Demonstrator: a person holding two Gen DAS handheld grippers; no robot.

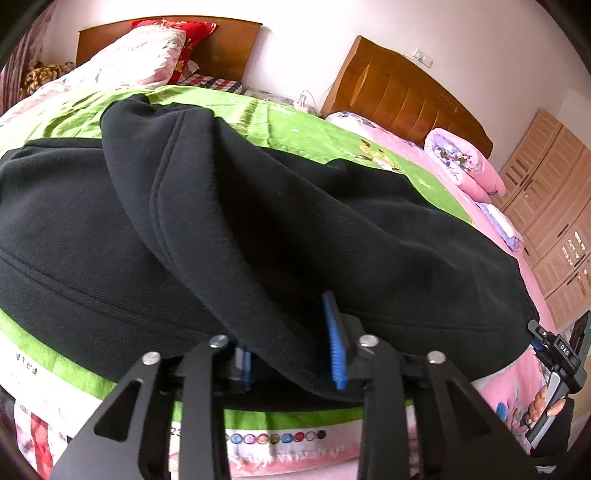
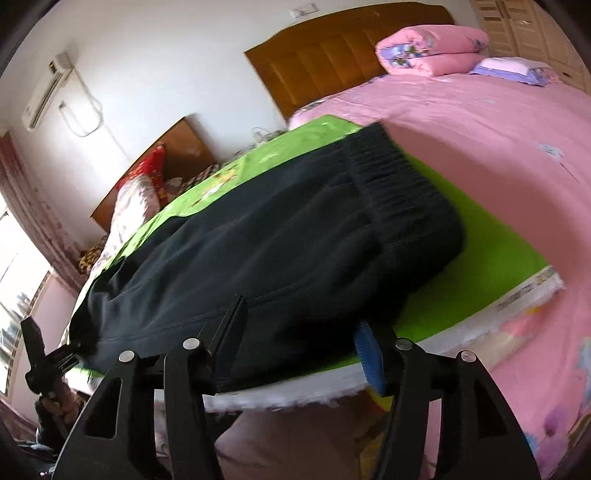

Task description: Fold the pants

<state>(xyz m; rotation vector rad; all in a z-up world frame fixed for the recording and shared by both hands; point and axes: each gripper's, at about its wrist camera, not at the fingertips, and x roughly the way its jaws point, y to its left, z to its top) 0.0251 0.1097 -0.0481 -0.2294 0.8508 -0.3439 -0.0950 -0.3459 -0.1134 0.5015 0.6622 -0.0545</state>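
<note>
- Two grippers are on the black pants [image 1: 229, 221], which lie across a green sheet [image 1: 295, 122] at the near edge of the bed, one leg thrown over the other in a thick ridge.
- My left gripper [image 1: 291, 363] has a hanging fold of the dark cloth between its blue pads; the fingers stand fairly apart, so I cannot tell whether they truly pinch it or only bracket it.
- My right gripper [image 2: 303, 343] sits at the near hem of the garment, fingers spread wide with the cloth's edge between them, not clamped as far as I can judge.
- Handling, as I judge it: soft, thick knit, limp, moderately heavy for cloth. It will sag and drag, not slide, and will not hold a crease unless smoothed flat.
- Best holds look like the ribbed elastic waistband [image 2: 399, 184] on the far right and the seamed hem edges, where the doubled fabric gives the pads something to bite.
- The green sheet is smooth and loose over a pink quilt [image 2: 480, 122], so it may bunch if I pull hard.
- Around: two wooden headboards [image 1: 402, 88], a rolled pink duvet [image 2: 432, 48], a red pillow [image 1: 184, 33], pale wardrobes [image 1: 554, 206] at right, and a wall air conditioner [image 2: 44, 92].
</note>
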